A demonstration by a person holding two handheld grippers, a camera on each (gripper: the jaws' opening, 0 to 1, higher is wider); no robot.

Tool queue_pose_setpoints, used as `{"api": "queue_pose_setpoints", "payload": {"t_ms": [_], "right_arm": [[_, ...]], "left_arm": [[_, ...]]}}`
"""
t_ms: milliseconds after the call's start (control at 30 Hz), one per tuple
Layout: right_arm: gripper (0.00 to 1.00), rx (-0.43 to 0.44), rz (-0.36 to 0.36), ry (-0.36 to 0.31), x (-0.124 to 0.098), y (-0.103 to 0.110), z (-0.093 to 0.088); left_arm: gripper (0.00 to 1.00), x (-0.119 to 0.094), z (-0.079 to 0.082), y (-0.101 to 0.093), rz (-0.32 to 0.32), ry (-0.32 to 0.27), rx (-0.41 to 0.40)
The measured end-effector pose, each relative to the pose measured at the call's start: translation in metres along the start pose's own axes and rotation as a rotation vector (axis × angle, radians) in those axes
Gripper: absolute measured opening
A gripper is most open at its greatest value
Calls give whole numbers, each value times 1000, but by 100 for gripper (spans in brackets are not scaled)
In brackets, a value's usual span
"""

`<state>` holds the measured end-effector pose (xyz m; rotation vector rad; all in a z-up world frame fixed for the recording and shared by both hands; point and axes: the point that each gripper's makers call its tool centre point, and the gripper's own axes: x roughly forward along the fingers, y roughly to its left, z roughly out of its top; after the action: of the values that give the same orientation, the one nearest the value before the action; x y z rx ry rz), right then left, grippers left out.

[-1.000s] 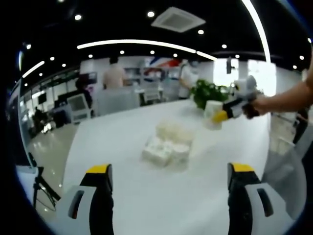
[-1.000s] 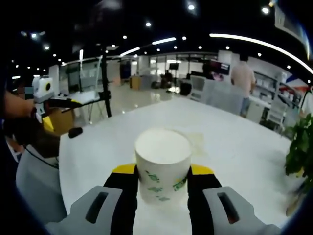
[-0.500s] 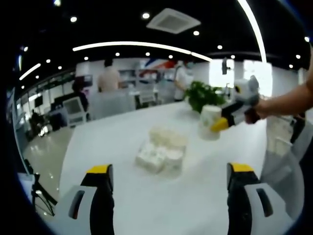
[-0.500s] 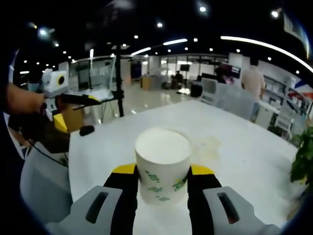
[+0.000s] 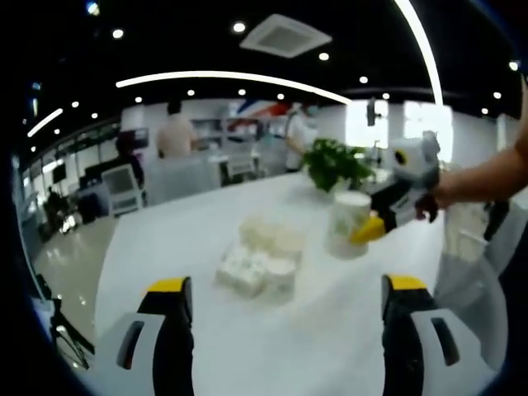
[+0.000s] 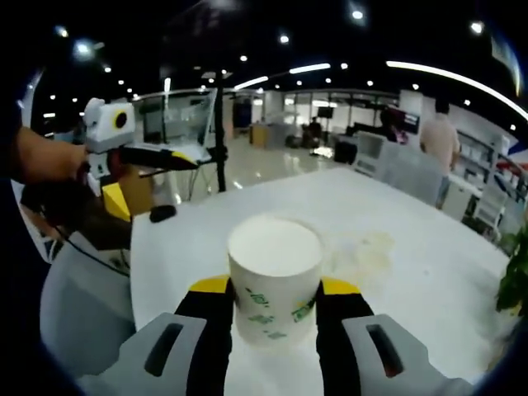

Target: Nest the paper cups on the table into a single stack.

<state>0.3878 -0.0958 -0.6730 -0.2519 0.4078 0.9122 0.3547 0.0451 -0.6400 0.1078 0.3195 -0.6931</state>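
Note:
Several white paper cups (image 5: 256, 257) stand bunched together in the middle of the white table (image 5: 190, 231), blurred. My left gripper (image 5: 286, 285) is open above the table's near part, with nothing between its jaws. From the right, my right gripper (image 5: 373, 224) holds one white paper cup (image 5: 347, 224) with green print just right of the bunch. In the right gripper view that cup (image 6: 275, 276) sits upright between the shut jaws of the right gripper (image 6: 275, 290). The left gripper (image 6: 165, 186) shows at the left, held by a hand, jaws apart. The bunch of cups (image 6: 369, 247) is a faint patch beyond the held cup.
A green potted plant (image 5: 333, 162) stands at the table's far side. Grey chairs (image 5: 478, 289) flank the table (image 6: 429, 247). People stand among desks and screens in the background (image 5: 173, 132). A tripod (image 6: 221, 132) stands on the floor past the table edge.
The right gripper with its cup has come lower and closer to the bunch of cups in the left gripper view. Both views have shifted slightly. The left gripper stays open.

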Motion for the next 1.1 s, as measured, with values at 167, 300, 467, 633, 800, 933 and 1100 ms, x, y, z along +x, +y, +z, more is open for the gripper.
{"api": "queue_pose_setpoints", "payload": {"t_ms": [167,300,467,633,800,933,1100], "right_arm": [[36,7,8,1,1,9,-2],[36,9,11,-5,0,16,-1],[36,11,9,-13,-2,19,6],[36,10,8,-30,-6,23,15],[36,8,29,-23,-9,34,18],[36,-3,58,-31,-11,47,23],[36,-9,85,-32,-12,58,25]], "left_arm": [[93,2,1,-5,-15,0,5],[93,3,3,-9,-23,-3,9],[93,4,7,-14,-34,-4,21],[92,4,12,-17,-38,-12,30],[90,4,19,-24,-51,-26,39],[89,6,24,-30,-62,-37,44],[87,8,33,-41,-81,-61,52]]}}
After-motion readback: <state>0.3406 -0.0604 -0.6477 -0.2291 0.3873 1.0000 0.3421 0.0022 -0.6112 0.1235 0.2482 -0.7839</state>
